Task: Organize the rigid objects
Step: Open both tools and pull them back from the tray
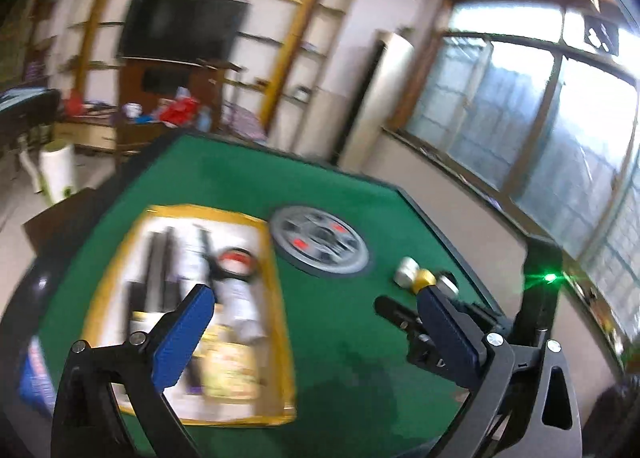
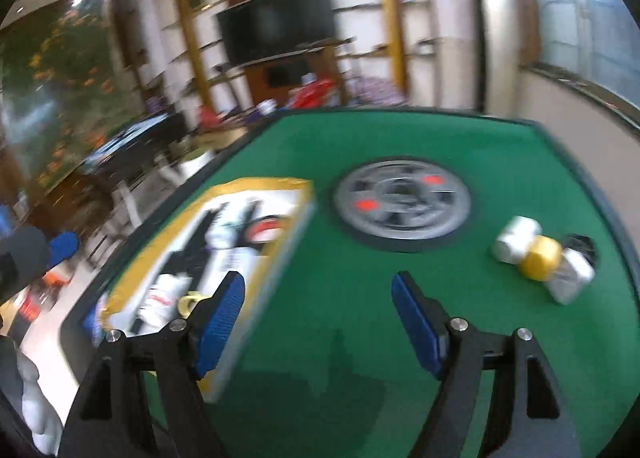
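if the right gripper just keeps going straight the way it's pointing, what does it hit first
Probably the bare green felt table: the open right gripper points down at it, with nothing between its jaws. Farther along lies the round grey disc. Blur leaves depth uncertain.

Green felt covers the table (image 2: pixel 460 338); a yellow-bordered white box (image 2: pixel 256 242) carries black and red shapes. The round dial (image 2: pixel 402 204) is grey with 2 red marks. Beside it, a gold cube (image 2: pixel 540 258) sits between 2 silver-white ones. Blue ribbed pads (image 2: pixel 220 318) on black gripper arms.
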The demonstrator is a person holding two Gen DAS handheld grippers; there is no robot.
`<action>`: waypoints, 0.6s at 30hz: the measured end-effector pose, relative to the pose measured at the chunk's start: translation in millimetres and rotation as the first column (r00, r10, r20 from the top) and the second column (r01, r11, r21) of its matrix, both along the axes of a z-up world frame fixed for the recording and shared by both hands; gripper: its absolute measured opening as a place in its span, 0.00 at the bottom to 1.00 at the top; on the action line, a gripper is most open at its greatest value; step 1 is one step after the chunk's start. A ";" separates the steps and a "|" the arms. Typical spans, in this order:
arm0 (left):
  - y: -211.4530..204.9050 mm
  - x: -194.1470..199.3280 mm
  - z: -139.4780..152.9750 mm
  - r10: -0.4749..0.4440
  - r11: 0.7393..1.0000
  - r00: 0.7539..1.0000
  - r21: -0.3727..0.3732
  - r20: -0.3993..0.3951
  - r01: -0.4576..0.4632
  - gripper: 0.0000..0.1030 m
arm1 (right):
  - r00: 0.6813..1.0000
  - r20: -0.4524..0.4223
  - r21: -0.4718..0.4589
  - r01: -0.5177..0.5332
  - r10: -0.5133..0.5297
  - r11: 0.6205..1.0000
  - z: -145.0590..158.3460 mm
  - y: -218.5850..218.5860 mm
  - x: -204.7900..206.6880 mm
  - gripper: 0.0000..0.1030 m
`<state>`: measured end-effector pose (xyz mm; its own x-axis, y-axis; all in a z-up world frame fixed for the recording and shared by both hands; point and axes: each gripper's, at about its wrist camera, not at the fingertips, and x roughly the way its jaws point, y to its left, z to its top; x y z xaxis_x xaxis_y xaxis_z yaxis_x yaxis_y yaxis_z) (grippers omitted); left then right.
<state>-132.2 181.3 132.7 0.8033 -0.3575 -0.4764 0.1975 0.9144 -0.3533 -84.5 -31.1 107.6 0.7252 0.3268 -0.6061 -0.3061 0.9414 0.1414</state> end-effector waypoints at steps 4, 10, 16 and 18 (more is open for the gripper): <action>-47.3 10.0 -0.8 -0.111 0.994 0.993 0.013 -0.043 0.111 0.99 | 0.990 0.052 -0.006 0.128 -0.128 0.992 4.5 -60.7 -18.7 0.78; -112.1 -4.1 4.9 -0.234 0.970 0.970 0.046 -0.072 0.238 0.99 | 0.943 0.117 0.053 0.306 -0.310 0.951 19.0 -146.3 -60.9 0.86; -155.6 -23.5 7.5 -0.321 0.945 0.941 0.035 -0.110 0.326 0.99 | 0.910 0.142 0.080 0.381 -0.389 0.921 19.5 -188.4 -89.2 0.86; -164.9 -31.1 9.1 -0.331 0.940 0.938 0.049 -0.107 0.337 0.99 | 0.907 0.162 0.069 0.382 -0.388 0.922 21.0 -189.0 -99.7 0.86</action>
<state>-163.3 16.3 141.8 0.5922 -0.5625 -0.5770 0.4637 0.8235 -0.3269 -184.2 -220.1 128.6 0.8893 0.0203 -0.4568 0.0566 0.9864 0.1541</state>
